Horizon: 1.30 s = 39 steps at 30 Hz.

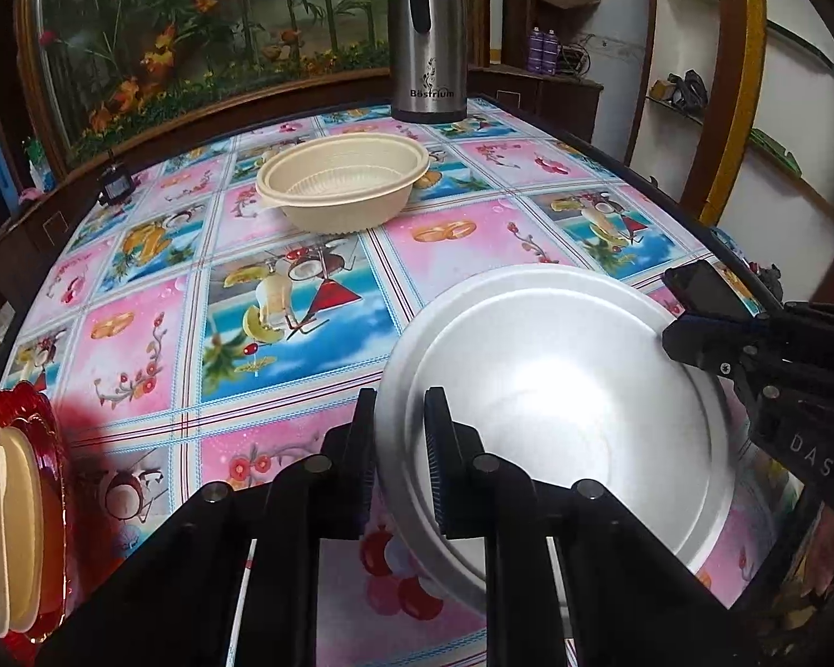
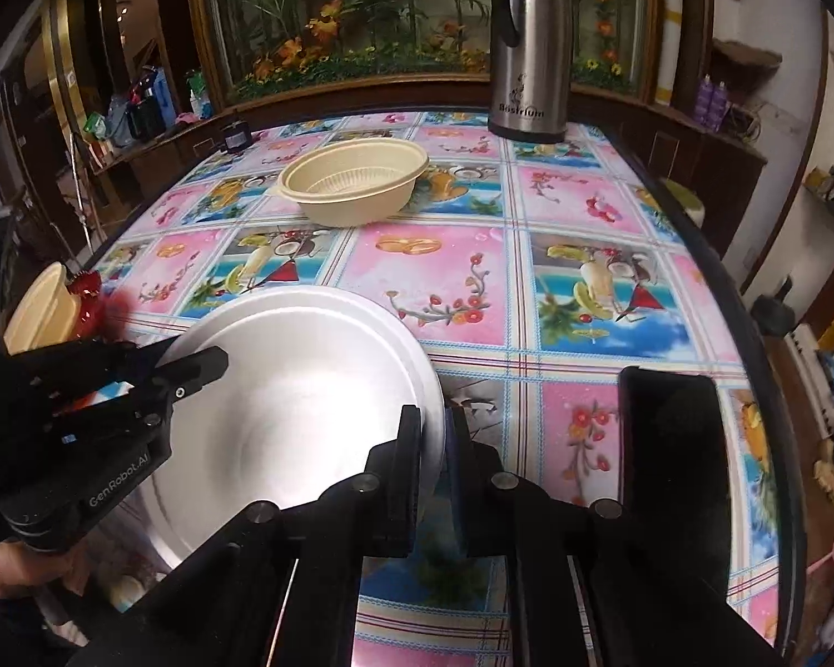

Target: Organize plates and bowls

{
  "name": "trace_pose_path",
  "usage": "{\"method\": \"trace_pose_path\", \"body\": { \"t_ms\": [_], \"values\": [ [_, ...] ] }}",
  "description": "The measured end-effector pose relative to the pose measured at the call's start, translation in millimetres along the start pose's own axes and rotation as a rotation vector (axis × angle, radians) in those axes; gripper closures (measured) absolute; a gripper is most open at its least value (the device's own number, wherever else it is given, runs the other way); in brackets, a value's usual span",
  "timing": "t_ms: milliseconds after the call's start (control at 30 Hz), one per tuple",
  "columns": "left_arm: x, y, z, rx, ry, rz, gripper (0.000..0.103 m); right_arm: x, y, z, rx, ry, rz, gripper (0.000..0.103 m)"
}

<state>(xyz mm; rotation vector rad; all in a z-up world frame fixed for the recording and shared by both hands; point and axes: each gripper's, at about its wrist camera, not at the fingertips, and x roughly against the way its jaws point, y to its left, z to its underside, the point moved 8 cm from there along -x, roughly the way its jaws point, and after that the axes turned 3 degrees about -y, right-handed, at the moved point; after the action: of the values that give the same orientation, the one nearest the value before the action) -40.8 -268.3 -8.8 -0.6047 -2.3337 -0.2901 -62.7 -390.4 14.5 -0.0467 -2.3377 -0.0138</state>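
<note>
While both tools bite opposite edges of it, the metal plate sits tilted at the near part of the worktop. Left tool: fingers drawn together on the plate's left rim, one pad over, one under. Right tool: clamped on the right rim, same way.

Handling, as a judgement: stiff, thin, probably light; the brushed surface looks slick, so the flat rim is the sound place to hold, and two opposed grips should stop it swinging. It would clatter, not break.

Shape: wide, shallow, round, flat lip, dull silver with a bright glare in the well.

Beside the right tool, a dark flat phone-like slab lies on the glossy oilcloth, which is printed in pink and blue squares of fruit and drinks.

Far left edge: a cream ribbed bowl stack against a red scalloped plate, blurred, so the count is uncertain.

Mid-worktop: a cream plastic bowl, oval, ribbed floor, lipped, standing alone.

Far edge: a steel flask, cylindrical, black handle.
</note>
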Motion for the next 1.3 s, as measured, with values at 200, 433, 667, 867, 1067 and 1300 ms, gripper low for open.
{"method": "trace_pose_path", "body": {
  "t_ms": [200,433,667,867,1067,1300],
  "values": [
    [8.6,4.6,-0.5,0.008,-0.022,-0.002,0.089,5.2,1.2,-0.3,-0.035,-0.015,-0.028,0.094],
    [19.2,13.6,0.6,0.024,-0.043,-0.016,0.089,13.9,13.1,-5.7,-0.005,-0.039,-0.015,0.094],
    [26.0,27.5,5.2,0.052,-0.053,-0.024,0.089,12.9,30.0,-5.5,0.016,-0.036,-0.028,0.094],
    [31.1,39.7,9.3,0.075,-0.06,-0.027,0.089,12.5,43.8,-5.8,0.031,-0.032,-0.035,0.094],
    [37.3,50.6,11.7,0.095,-0.072,-0.03,0.089,14.7,55.4,-9.6,0.046,-0.036,-0.041,0.094],
    [48.2,59.1,14.8,0.109,-0.088,-0.034,0.089,18.8,66.7,-11.6,0.062,-0.043,-0.044,0.094]
  ]
}}
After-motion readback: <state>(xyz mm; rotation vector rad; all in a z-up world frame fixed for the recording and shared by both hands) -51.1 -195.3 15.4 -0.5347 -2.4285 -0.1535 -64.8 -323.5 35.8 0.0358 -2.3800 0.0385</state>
